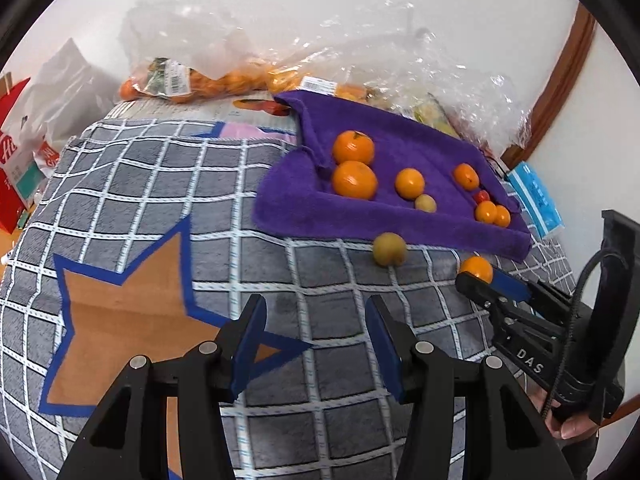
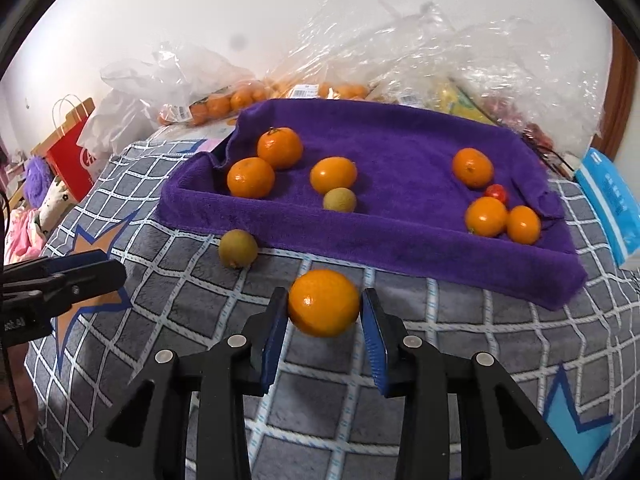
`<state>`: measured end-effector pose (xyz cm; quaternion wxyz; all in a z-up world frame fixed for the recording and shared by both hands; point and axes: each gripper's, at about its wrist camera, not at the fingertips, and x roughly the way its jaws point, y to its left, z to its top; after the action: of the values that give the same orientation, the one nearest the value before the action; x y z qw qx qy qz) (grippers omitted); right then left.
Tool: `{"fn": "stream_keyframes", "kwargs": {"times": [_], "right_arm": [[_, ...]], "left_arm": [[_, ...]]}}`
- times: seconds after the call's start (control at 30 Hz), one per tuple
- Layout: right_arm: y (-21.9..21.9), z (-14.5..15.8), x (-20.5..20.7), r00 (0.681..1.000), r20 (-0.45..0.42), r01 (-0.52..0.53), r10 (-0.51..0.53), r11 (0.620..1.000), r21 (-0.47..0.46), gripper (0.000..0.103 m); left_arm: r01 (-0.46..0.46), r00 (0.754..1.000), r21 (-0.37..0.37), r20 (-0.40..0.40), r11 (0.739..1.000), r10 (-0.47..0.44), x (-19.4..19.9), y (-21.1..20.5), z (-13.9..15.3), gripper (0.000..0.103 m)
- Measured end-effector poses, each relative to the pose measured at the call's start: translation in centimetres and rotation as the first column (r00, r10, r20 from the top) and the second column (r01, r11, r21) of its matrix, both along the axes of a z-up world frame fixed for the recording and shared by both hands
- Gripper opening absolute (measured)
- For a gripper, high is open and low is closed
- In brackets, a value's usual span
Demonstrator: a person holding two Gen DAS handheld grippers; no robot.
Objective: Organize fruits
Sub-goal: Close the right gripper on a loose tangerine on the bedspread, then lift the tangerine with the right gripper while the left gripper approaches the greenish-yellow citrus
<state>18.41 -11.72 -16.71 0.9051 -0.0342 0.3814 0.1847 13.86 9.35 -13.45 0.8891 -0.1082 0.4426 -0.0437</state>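
Note:
A small orange (image 2: 323,303) sits between the blue pads of my right gripper (image 2: 325,300), which is shut on it just above the checked blanket (image 2: 440,344). In the left wrist view the same orange (image 1: 476,268) shows at the right gripper's tips (image 1: 482,280). Behind it lies a purple towel (image 2: 400,140) with raised edges, holding several oranges, a small red tomato (image 2: 497,193) and a greenish-brown fruit (image 2: 339,199). A second greenish-brown fruit (image 2: 237,249) rests on the blanket by the towel's front edge. My left gripper (image 1: 316,304) stands open and empty over the blanket.
Clear plastic bags (image 2: 440,40) of oranges and other produce are piled along the wall behind the towel. A blue packet (image 2: 608,204) lies right of the towel. A red paper bag (image 2: 72,148) stands at the far left. A person's hand (image 1: 572,424) holds the right gripper's handle.

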Motion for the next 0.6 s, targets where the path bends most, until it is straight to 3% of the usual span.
{"fn": "stream_keyframes", "kwargs": {"times": [0.6], "right_arm": [[-6.7, 0.5, -2.8, 0.997, 0.022, 0.079, -0.080, 0.995, 0.056, 0.037]], "left_arm": [[0.052, 0.999, 0.085, -0.019, 0.995, -0.051, -0.7, -5.4, 0.8, 0.049]]}}
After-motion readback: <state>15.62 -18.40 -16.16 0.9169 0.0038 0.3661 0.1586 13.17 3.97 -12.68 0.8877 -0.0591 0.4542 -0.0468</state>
